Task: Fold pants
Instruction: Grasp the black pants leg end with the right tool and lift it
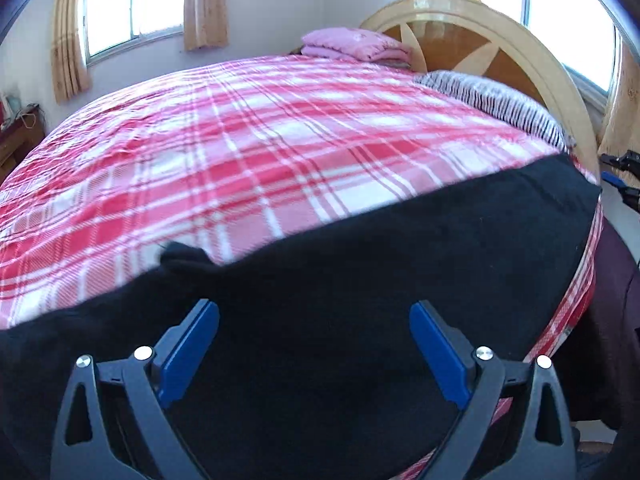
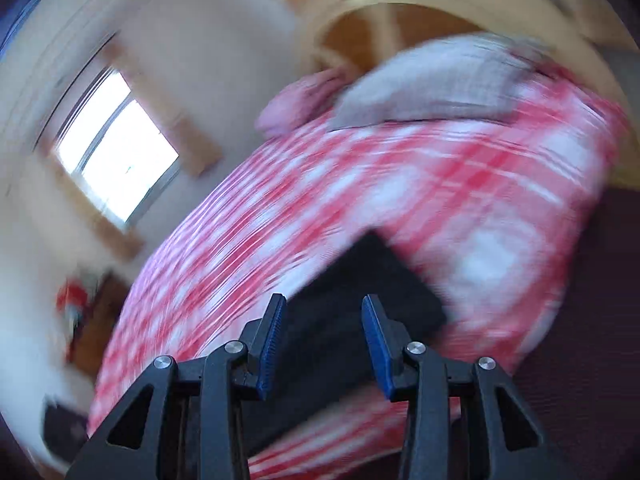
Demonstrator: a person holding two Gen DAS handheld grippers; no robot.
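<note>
Plaid bedspread (image 1: 240,152), matte black pants (image 1: 360,280) flat, left hand-held gripper (image 1: 314,316) spread, right hand-held gripper (image 2: 323,312) spread.

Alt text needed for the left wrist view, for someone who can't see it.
Black pants lie spread along the near edge of a bed with a red-and-white plaid cover, below the open left gripper with blue fingers. At the far end are a folded pink blanket, a striped pillow and a rounded wooden headboard; windows behind.
</note>
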